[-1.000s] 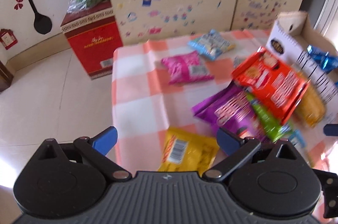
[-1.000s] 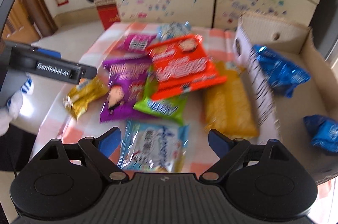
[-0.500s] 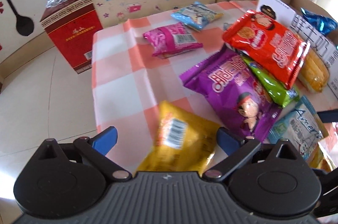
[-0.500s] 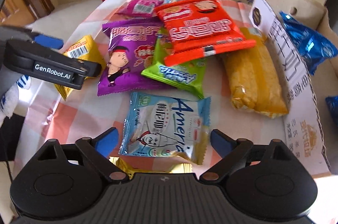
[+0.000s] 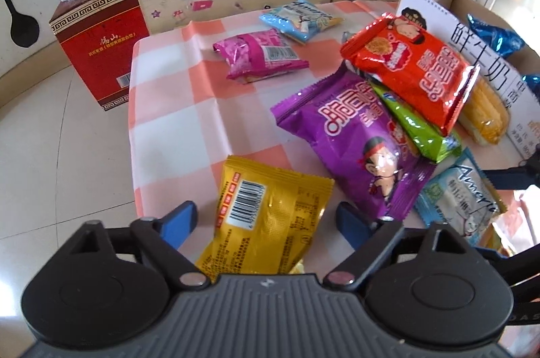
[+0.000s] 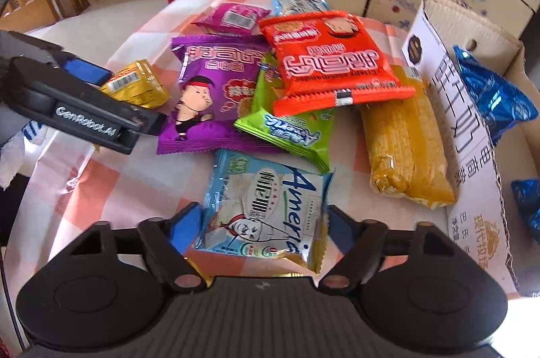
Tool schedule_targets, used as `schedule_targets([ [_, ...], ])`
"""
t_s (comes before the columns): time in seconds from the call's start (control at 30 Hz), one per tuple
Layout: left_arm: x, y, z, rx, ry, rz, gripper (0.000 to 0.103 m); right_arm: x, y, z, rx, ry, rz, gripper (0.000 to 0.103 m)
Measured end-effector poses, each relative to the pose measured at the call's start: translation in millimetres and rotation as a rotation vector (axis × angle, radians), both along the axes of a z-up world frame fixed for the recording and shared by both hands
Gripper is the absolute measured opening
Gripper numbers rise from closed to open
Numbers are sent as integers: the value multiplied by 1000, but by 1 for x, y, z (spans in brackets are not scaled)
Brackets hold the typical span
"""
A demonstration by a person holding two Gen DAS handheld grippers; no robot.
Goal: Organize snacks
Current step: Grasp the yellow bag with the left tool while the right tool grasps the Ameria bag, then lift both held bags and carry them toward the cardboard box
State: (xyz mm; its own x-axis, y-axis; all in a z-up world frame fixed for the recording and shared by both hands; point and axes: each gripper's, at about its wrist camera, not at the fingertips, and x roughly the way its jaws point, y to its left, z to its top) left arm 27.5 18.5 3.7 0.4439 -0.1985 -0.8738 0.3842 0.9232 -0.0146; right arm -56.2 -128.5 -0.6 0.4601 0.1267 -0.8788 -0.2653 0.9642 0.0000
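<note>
As jaws close, both tools (image 5: 263,223) (image 6: 263,224) lower — packets (image 5: 266,226) (image 6: 266,212) between

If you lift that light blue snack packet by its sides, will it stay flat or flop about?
The light blue packet looks puffed and crinkly, so it will probably sag and buckle rather than stay flat. It is likely light for its size. Its glossy film may slip between the closing right gripper.

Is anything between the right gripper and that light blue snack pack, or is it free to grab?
Nothing visible is in the way. The light blue pack lies on top, flat between the right gripper's closing jaws, with nothing over it. The green pack sits just beyond it.
</note>
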Motion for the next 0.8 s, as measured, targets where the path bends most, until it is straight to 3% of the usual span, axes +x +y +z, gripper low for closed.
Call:
schedule_targets([
  [0.23,-8,0,7,-14,-23,9,55,-2,-6,3,28,-6,-3,74],
  [0.37,-10,6,8,-44,-15,37,52,-2,-10,5,42,-8,-11,68],
  [0.8,-24,7,21,-80,-39,57,51,-5,-14,12,101,-2,-10,66],
])
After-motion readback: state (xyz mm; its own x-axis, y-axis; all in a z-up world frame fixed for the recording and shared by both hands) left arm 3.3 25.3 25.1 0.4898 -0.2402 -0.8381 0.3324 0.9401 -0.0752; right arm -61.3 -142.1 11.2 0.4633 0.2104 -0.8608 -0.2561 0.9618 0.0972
